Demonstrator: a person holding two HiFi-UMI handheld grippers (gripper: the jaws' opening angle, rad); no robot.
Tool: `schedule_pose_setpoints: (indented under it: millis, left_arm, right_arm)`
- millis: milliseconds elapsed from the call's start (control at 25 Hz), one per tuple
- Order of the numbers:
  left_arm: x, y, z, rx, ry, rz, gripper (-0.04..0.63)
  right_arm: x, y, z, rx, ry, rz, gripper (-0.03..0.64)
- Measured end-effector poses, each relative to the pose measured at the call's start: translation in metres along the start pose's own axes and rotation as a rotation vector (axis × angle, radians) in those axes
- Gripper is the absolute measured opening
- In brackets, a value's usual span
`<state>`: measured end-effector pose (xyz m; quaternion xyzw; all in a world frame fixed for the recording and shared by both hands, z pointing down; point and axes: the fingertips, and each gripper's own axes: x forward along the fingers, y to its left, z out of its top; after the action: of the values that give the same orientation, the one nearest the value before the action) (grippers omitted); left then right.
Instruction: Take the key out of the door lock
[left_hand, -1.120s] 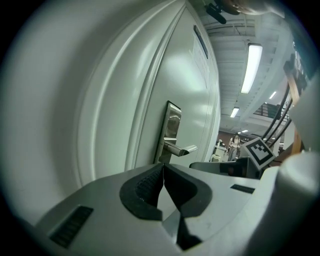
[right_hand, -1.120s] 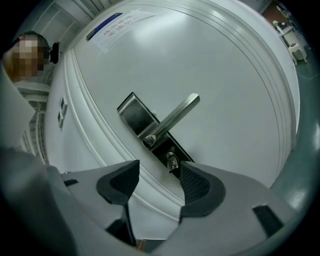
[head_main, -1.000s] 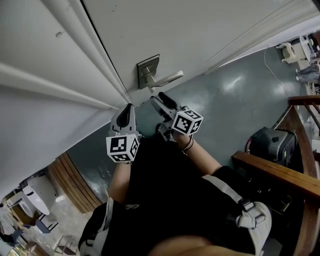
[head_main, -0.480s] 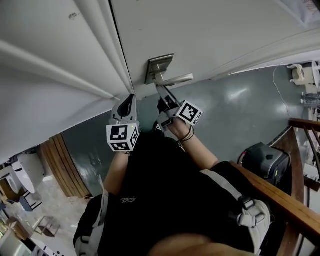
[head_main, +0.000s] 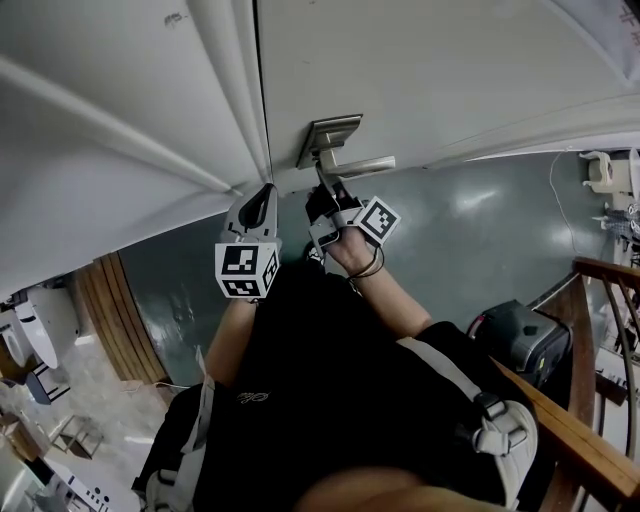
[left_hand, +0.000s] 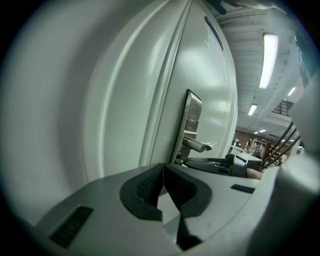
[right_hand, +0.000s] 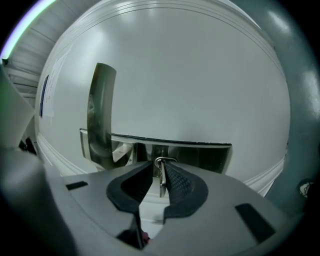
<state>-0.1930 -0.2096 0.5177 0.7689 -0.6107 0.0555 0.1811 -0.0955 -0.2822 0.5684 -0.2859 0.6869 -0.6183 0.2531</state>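
A small metal key (right_hand: 161, 179) with a ring on it sticks out of the steel lock plate (right_hand: 172, 152) below the lever handle (right_hand: 102, 115) on the white door (head_main: 420, 70). My right gripper (right_hand: 158, 169) is up at the lock (head_main: 330, 135), jaws closing with the key between them; the key lies against the right pad and a thin gap shows on its left. In the head view the right gripper (head_main: 322, 195) reaches just under the handle (head_main: 360, 163). My left gripper (head_main: 262, 200) hangs beside the door frame, shut and empty (left_hand: 162, 172).
The door frame mouldings (head_main: 235, 90) run left of the lock. A wooden railing (head_main: 590, 450) and a dark bag (head_main: 515, 335) are at the right, above a grey-green floor (head_main: 470, 230). The person's black-clad body fills the lower middle.
My right gripper has moved up to the lock and its jaws have narrowed around the key. The head view has shifted, so the lock sits more central. My left gripper has barely moved.
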Motion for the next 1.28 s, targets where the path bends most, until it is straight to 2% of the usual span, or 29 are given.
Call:
schedule_pose_setpoints:
  millis: [160, 400, 1280]
  left_arm:
    - [-0.002, 0.003, -0.001, -0.008, -0.002, 0.009, 0.025]
    - [-0.004, -0.003, -0.001, -0.009, -0.005, 0.003, 0.025]
    - [-0.003, -0.008, 0.001, -0.003, -0.006, -0.032, 0.025]
  right_arm:
    - [0.002, -0.006, 0.002, 0.088, -0.046, -0.002, 0.034]
    - [0.003, -0.005, 0.002, 0.127, -0.069, 0.005, 0.034]
    - [0.001, -0.004, 0.002, 0.103, -0.085, 0.021, 0.028]
